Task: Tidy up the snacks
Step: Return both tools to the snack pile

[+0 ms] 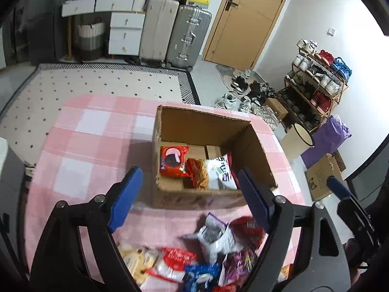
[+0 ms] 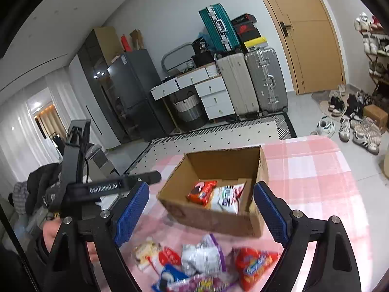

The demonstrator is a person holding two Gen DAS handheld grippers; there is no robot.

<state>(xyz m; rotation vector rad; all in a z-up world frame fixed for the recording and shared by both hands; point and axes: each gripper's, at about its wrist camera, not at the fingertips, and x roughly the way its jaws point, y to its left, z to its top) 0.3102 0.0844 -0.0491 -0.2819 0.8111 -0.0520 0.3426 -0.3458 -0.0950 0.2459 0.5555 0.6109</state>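
Note:
An open cardboard box (image 1: 206,124) (image 2: 257,226) stands on the pink checked tablecloth. In it lie a red cookie pack (image 1: 172,161) (image 2: 201,192), an orange-red snack bag (image 1: 198,174) and a white pack (image 1: 220,172) (image 2: 227,198). Several loose snack packs lie in front of the box, among them a white-purple bag (image 1: 215,237) (image 2: 203,255) and a red bag (image 2: 255,265). My left gripper (image 1: 187,194) is open and empty above the pile. My right gripper (image 2: 201,211) is open and empty, just before the box. The right gripper's blue finger (image 1: 338,187) shows at the left wrist view's right edge.
The tablecloth (image 1: 92,141) covers the table; its far edge lies just behind the box. Beyond are a dotted rug (image 1: 109,82), suitcases (image 1: 187,36), white drawers (image 1: 125,34), a shoe rack (image 1: 316,85), a bin (image 1: 296,141) and a dark fridge (image 2: 131,92).

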